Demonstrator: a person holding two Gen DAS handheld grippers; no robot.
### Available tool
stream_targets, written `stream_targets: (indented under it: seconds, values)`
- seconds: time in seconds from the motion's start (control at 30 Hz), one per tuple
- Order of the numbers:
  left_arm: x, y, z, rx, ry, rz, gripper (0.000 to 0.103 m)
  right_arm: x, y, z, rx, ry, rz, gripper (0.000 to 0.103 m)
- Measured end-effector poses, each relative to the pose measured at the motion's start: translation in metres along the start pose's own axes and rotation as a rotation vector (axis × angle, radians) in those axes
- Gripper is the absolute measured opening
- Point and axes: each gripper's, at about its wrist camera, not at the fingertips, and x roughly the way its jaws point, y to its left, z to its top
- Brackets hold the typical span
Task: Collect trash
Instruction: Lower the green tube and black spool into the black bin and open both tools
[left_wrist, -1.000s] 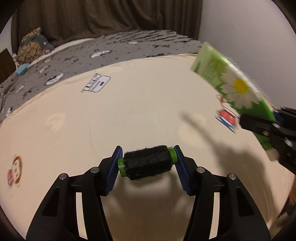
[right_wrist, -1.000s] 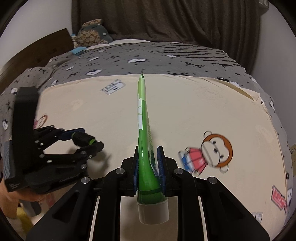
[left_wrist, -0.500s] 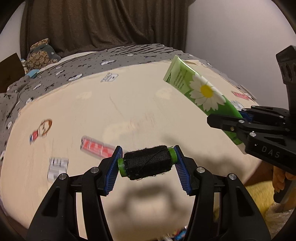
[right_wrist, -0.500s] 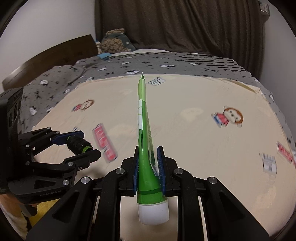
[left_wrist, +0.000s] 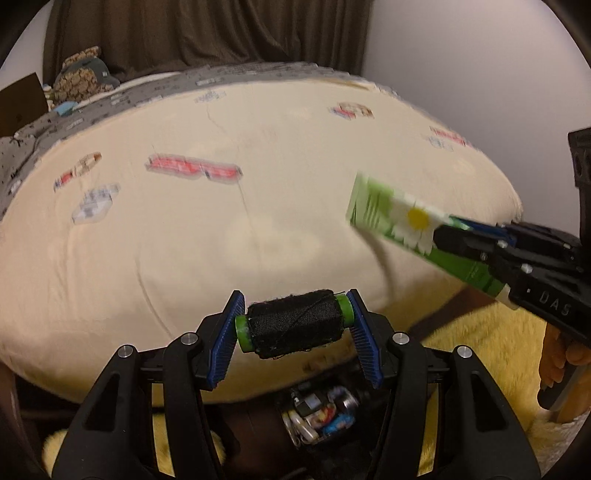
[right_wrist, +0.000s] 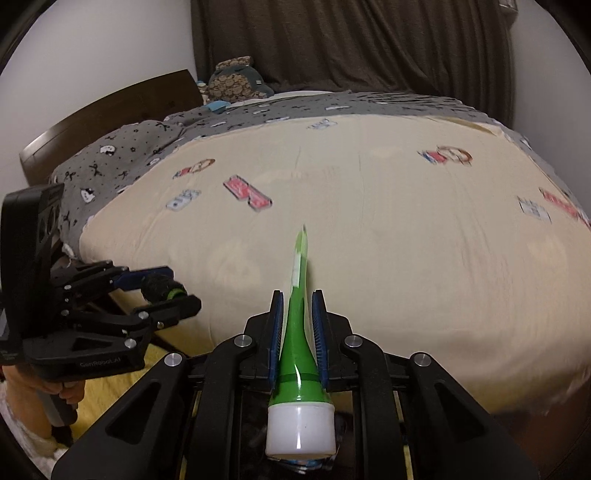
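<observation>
While both tools are held over the near edge of the cream cartoon-print bedspread (left_wrist: 177, 258), a spool of black thread with green plastic ends (left_wrist: 293, 328) is clamped endwise between the blue pads of the left gripper (left_wrist: 294, 328). A flattened green tube with a daisy print and white cap (right_wrist: 300, 350) is pinched by the right gripper (right_wrist: 298, 332). Mixed litter in a dark bin (left_wrist: 317, 413) is seen below the spool.
</observation>
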Motion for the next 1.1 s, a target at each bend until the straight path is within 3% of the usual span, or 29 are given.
stream_targets:
  seconds: [0.27, 0.47, 0.77, 1.0, 1.1]
  values:
    - [0.031, -0.018, -0.054, 0.015, 0.100, -0.008, 0.053, 0.029, -0.002, -0.042, 0.067, 0.106, -0.001, 0.015]
    - [0.049, -0.017, -0.071, 0.016, 0.145, -0.003, 0.053, 0.043, -0.004, -0.066, 0.089, 0.156, 0.000, 0.014]
    - [0.085, -0.024, -0.104, 0.027, 0.294, -0.057, 0.053, 0.052, -0.011, -0.100, 0.149, 0.218, -0.001, 0.014]
    - [0.090, -0.024, -0.112, 0.035, 0.332, -0.059, 0.054, 0.059, -0.008, -0.107, 0.144, 0.265, -0.022, 0.016]
    - [0.092, -0.022, -0.113, 0.023, 0.343, -0.062, 0.067, 0.060, -0.011, -0.108, 0.152, 0.283, -0.040, 0.016]
